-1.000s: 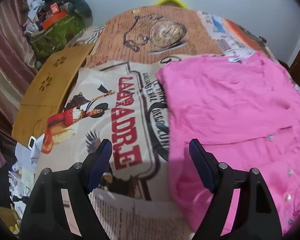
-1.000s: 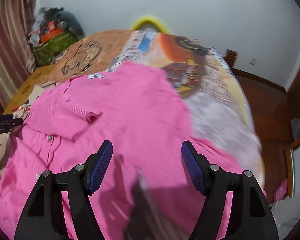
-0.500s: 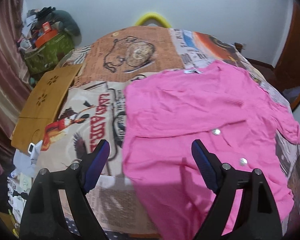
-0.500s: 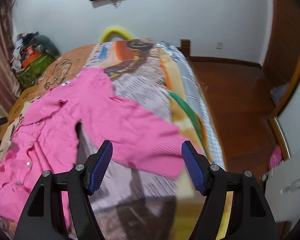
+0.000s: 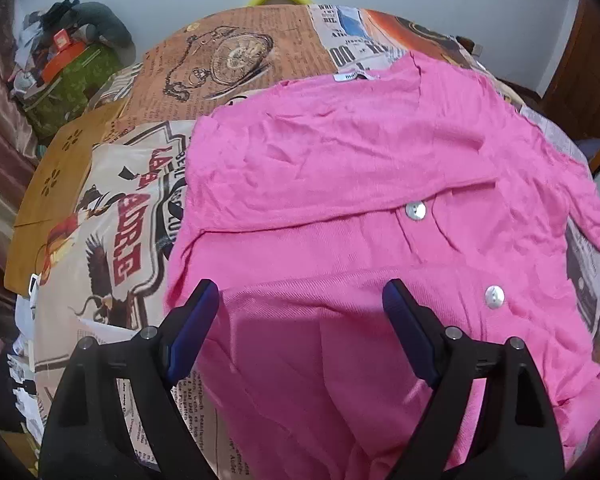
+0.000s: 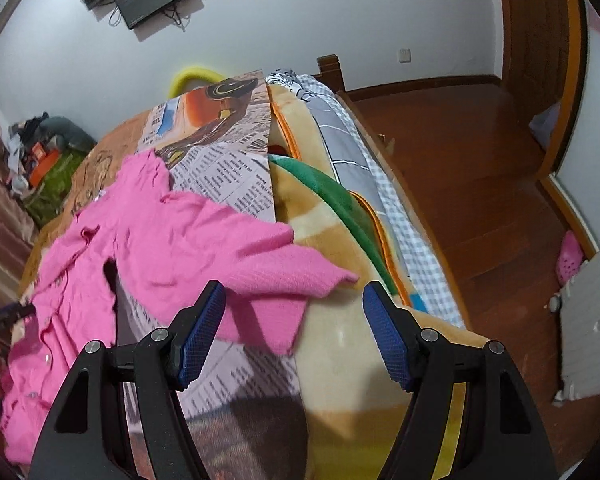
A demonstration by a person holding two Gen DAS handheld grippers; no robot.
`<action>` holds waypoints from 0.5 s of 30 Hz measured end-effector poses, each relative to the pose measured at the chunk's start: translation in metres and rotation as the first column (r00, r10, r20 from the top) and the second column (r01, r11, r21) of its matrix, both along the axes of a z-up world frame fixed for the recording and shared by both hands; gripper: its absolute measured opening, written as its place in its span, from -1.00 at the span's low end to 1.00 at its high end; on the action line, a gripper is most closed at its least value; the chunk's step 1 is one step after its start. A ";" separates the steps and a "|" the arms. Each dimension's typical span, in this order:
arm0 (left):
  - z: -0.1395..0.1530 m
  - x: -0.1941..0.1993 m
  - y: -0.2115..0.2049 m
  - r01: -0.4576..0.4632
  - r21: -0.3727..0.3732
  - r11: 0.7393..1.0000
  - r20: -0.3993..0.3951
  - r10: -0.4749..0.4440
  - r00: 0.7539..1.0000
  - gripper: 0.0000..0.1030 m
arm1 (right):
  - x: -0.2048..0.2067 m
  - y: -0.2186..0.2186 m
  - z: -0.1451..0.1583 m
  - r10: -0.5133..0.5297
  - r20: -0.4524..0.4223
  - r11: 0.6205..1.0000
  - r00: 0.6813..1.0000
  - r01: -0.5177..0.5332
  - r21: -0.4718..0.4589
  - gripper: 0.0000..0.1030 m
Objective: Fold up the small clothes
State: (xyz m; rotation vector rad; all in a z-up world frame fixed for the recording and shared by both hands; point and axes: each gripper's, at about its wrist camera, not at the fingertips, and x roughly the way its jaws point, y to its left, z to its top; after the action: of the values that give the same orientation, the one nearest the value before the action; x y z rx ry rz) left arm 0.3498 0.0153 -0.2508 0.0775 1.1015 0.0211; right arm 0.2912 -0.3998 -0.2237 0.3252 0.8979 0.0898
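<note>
A pink buttoned cardigan [image 5: 340, 184] lies on a bed with a newspaper-print cover [image 5: 228, 52]. Its left side is folded over the front, with two white buttons showing. My left gripper [image 5: 300, 300] is open and empty, just above the cardigan's lower part. In the right wrist view the cardigan [image 6: 148, 232] has one sleeve [image 6: 268, 264] stretched out to the right across the bed. My right gripper [image 6: 294, 304] is open and empty, over the sleeve's cuff end.
A wooden board [image 5: 48, 184] lies along the bed's left edge. A cluttered pile with a green bag [image 5: 68, 76] stands at the far left. A striped blanket [image 6: 332, 200] covers the bed's right side. Wooden floor [image 6: 480, 160] lies beyond it.
My left gripper has come down closer over the cardigan. My right gripper has moved nearer to the outstretched sleeve's cuff. The cardigan has not visibly shifted.
</note>
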 end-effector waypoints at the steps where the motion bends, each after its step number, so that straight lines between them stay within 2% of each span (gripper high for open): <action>1: -0.001 -0.001 -0.001 0.005 0.005 1.000 0.000 -0.005 1.000 0.64 | 0.002 -0.001 -0.002 -0.002 -0.001 1.000 1.000 0.002 0.013 0.10; 2: -0.002 -0.001 -0.003 0.014 0.014 1.000 0.001 -0.014 1.000 0.64 | 0.004 -0.002 -0.003 -0.004 -0.002 1.000 1.000 0.004 0.027 -0.04; 6: -0.003 -0.003 -0.008 0.035 0.034 0.999 0.007 -0.035 0.999 0.64 | 0.010 -0.002 -0.006 -0.002 0.014 0.999 1.000 0.001 0.043 -0.33; 8: -0.002 -0.003 -0.009 0.039 0.039 0.998 0.012 -0.040 0.999 0.64 | 0.011 0.001 -0.004 0.002 0.024 1.000 1.000 -0.003 0.026 -0.67; 9: -0.002 -0.003 -0.008 0.039 0.040 0.998 0.014 -0.040 0.999 0.64 | 0.013 0.002 -0.002 0.010 0.025 1.000 1.000 -0.011 0.024 -0.75; 15: 0.010 -0.008 -0.002 0.020 0.030 0.999 0.058 -0.022 0.998 0.64 | 0.010 0.016 0.026 0.049 0.087 0.998 0.995 -0.045 -0.042 -0.84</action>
State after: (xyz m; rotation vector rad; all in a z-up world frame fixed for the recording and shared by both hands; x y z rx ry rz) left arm 0.3421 0.0130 -0.2404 0.1143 1.0421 0.0207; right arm 0.3011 -0.3839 -0.1979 0.2614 0.8187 0.1286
